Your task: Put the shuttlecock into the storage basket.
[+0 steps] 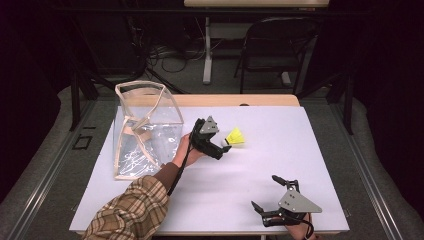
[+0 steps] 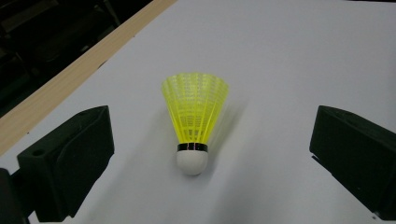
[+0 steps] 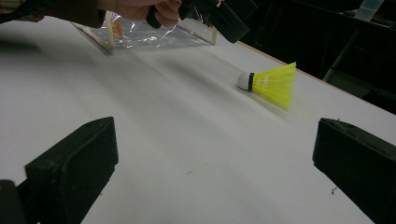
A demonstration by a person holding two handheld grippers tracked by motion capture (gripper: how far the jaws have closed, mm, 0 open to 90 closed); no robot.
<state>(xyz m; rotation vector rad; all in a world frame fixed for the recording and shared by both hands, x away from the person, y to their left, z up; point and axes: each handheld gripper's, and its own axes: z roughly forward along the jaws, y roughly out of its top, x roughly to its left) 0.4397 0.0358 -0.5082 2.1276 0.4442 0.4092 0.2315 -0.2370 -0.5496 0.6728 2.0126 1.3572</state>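
The left tool (image 1: 223,145), jaws spread, lines up on the shuttlecock (image 2: 193,122) beside the clear bag (image 1: 145,127), and likely must advance and pinch it next.

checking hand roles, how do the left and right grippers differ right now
The left gripper is out at mid-table, its open jaws on either side of the yellow shuttlecock without touching it; the right gripper sits near the table's front edge, with bare table between its jaws. The left gripper points at the shuttlecock's white cork end; the right gripper sees the shuttlecock from the side, farther off. Both have their jaws open and hold nothing.
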